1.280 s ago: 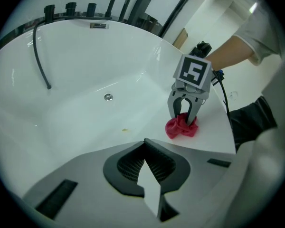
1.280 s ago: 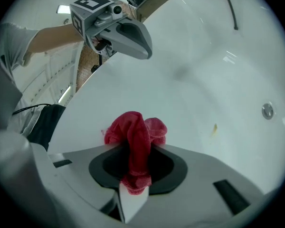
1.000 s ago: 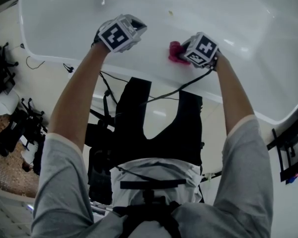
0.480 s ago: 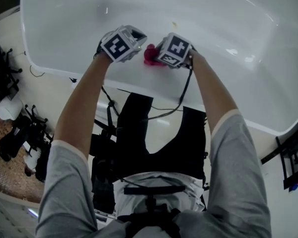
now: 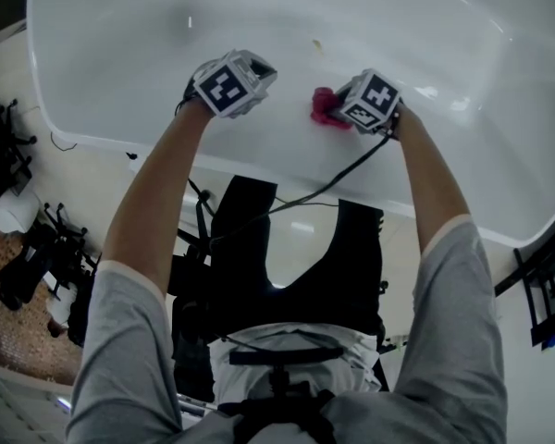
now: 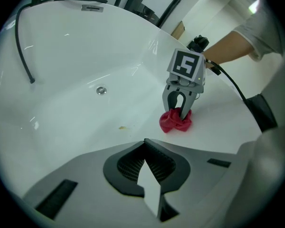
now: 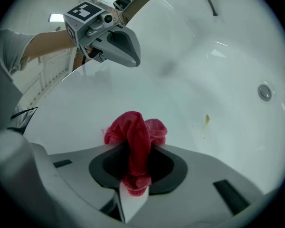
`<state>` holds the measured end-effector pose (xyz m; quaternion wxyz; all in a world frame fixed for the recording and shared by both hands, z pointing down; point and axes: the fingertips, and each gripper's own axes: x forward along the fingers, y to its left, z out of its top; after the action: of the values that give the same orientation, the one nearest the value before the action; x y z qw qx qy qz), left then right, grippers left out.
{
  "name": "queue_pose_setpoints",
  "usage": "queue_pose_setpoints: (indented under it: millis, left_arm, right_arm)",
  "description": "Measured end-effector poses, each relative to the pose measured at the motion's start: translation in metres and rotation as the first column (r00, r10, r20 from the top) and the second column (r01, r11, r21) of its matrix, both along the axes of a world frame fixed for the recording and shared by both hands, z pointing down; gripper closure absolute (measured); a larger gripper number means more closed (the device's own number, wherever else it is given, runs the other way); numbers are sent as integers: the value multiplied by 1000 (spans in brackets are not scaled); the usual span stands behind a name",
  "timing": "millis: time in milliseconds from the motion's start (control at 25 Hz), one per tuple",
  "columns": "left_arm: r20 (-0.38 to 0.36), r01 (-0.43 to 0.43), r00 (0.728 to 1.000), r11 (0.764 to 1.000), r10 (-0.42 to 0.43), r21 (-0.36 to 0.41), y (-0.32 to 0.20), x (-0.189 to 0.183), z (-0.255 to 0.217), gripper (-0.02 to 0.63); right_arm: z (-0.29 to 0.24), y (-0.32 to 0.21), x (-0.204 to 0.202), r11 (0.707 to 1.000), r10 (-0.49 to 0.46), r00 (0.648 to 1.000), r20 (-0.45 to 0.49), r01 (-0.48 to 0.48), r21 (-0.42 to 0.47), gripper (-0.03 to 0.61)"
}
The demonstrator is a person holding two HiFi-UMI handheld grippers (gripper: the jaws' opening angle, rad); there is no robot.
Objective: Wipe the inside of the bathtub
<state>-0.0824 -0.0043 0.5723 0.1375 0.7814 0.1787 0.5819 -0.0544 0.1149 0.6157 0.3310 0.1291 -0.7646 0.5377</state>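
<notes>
The white bathtub (image 5: 111, 54) fills the top of the head view. My right gripper (image 5: 363, 103) is shut on a crumpled red cloth (image 5: 325, 107) and presses it against the tub's near inner wall. In the right gripper view the red cloth (image 7: 135, 136) bulges out between the jaws of my right gripper (image 7: 135, 151). My left gripper (image 5: 231, 81) hovers to the left of it over the same wall, shut with nothing between its jaws (image 6: 146, 156). A small yellow speck (image 7: 206, 120) lies on the tub surface beyond the cloth.
The round drain (image 6: 101, 90) sits in the tub floor past the speck. A black hose (image 6: 23, 51) hangs over the far rim. A black cable (image 5: 333, 183) runs from the right gripper across the tub's near rim. Black equipment (image 5: 28, 248) stands on the floor at left.
The right gripper swept the red cloth left until it was next to the left gripper, then back to the right. The left gripper has hardly moved.
</notes>
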Motion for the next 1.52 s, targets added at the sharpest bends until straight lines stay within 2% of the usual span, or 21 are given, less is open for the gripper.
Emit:
queue_pose_setpoints:
  millis: [120, 240, 560, 760, 960, 1160, 1280, 1400, 1520]
  left_arm:
    - [-1, -17, 1000, 1000, 17, -6, 4, 3, 5, 609]
    - [5, -28, 1000, 1000, 28, -9, 5, 4, 12, 609]
    - [26, -42, 999, 999, 42, 26, -16, -7, 30, 609]
    - [46, -29, 999, 999, 27, 42, -31, -15, 39, 609]
    - [53, -32, 998, 999, 31, 19, -25, -13, 43, 609]
    - [40, -53, 998, 999, 53, 6, -14, -2, 42, 609]
    - [19, -61, 998, 998, 61, 4, -12, 10, 42, 609]
    - [15, -71, 997, 997, 71, 1, -9, 18, 46, 609]
    - [18, -72, 997, 997, 72, -1, -11, 18, 52, 609]
  right_arm:
    - [4, 6, 8, 1000, 8, 1000, -9, -9, -19, 480]
    - [7, -1, 1, 1000, -30, 999, -16, 30, -7, 480]
    - [13, -64, -59, 997, -10, 999, 50, 6, 80, 480]
    - [20, -92, -84, 996, -19, 996, 84, 11, 94, 480]
    - [23, -82, -71, 998, 5, 995, 99, -12, 67, 480]
    - [40, -30, -15, 998, -58, 998, -7, 57, -22, 480]
    - [48, -6, 14, 998, -11, 999, -47, 7, -65, 480]
    - [51, -5, 19, 996, 48, 998, -42, -51, -69, 480]
    - [52, -17, 8, 998, 47, 999, -28, -48, -41, 482]
